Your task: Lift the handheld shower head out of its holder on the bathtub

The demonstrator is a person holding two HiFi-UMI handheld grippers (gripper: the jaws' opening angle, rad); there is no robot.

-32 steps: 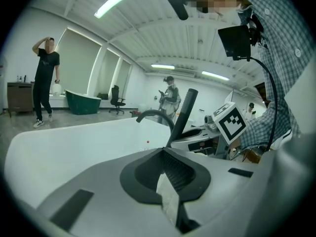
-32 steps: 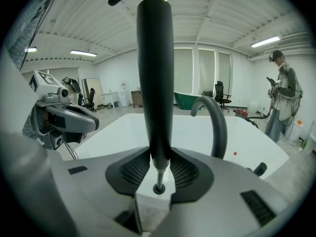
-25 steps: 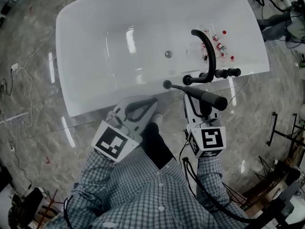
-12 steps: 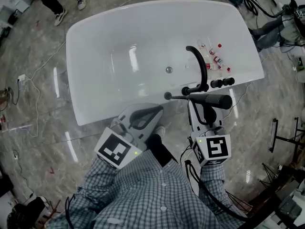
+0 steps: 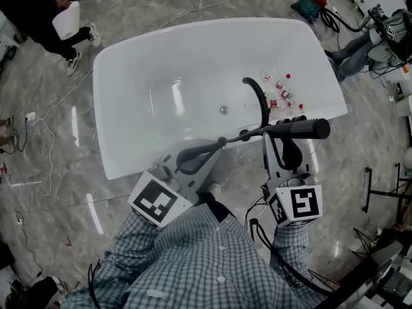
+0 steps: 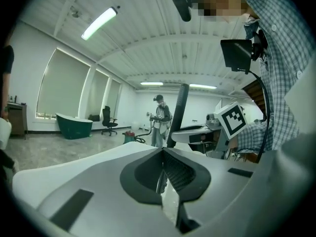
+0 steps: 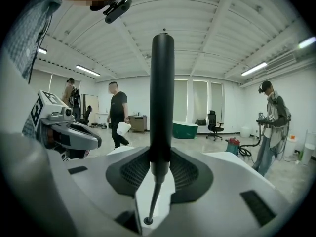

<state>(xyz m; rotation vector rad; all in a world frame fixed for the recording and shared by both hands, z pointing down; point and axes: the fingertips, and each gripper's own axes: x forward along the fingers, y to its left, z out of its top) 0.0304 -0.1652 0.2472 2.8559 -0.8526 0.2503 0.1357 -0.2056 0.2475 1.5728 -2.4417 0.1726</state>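
The black handheld shower head (image 5: 283, 131) lies level across my right gripper (image 5: 284, 145), which is shut on its handle, above the near rim of the white bathtub (image 5: 129, 102). In the right gripper view the shower head (image 7: 162, 93) stands upright between the jaws of that gripper (image 7: 160, 168), its thin end pointing down. The black curved faucet (image 5: 257, 98) rises from the rim just behind. My left gripper (image 5: 196, 154) hangs shut and empty over the near rim, left of the shower head's thin tip. The left gripper (image 6: 163, 174) has the shower head (image 6: 178, 113) just ahead in its own view.
Several small red-capped bottles (image 5: 278, 89) lie inside the tub by the faucet. Black tap knobs (image 5: 297, 117) sit on the rim. A person with a white bucket (image 5: 67, 19) stands at the far left, another person (image 5: 370, 44) at the far right. Cables (image 5: 45, 140) trail on the floor.
My right gripper has lifted the shower head up and a little right, off the tub rim, turning it level. The left gripper has stayed shut near the rim.
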